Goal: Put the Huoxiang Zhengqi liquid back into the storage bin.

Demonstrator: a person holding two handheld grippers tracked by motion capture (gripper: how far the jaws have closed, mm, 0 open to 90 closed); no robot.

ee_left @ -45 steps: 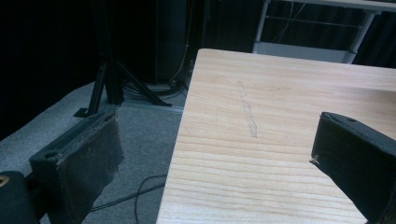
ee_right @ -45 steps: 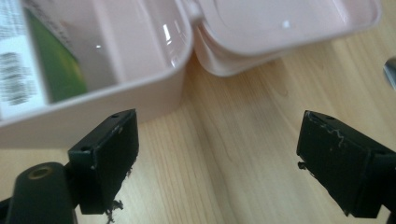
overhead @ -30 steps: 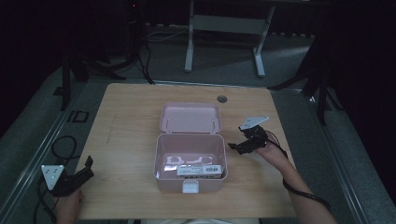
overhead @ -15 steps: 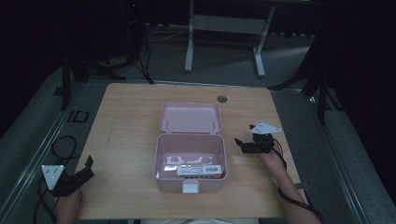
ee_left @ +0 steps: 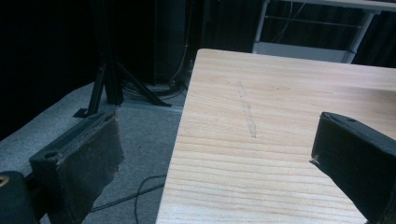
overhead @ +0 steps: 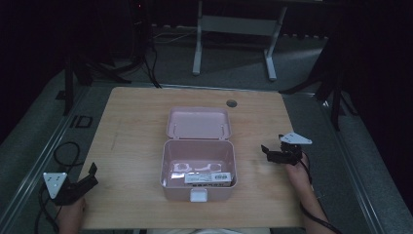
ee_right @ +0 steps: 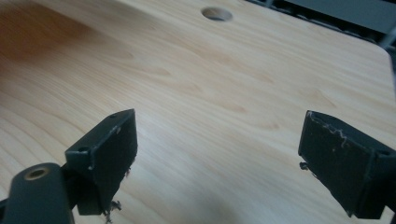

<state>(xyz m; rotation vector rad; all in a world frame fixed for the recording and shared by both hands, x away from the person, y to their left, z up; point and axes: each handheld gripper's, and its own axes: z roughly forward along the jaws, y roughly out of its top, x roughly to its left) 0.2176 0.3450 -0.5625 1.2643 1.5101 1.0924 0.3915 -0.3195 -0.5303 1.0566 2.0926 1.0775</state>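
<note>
Dark room all around, with a pale wooden table lit in the middle of the frame. Dead centre sat the pink box, lid flipped back toward the top of the frame, long axis running left-right, latch facing the bottom edge, probably so its contents were easy to reach. Right gripper sat just right of it, left gripper lower left, both with jaws spread apart and holding nothing.
</note>
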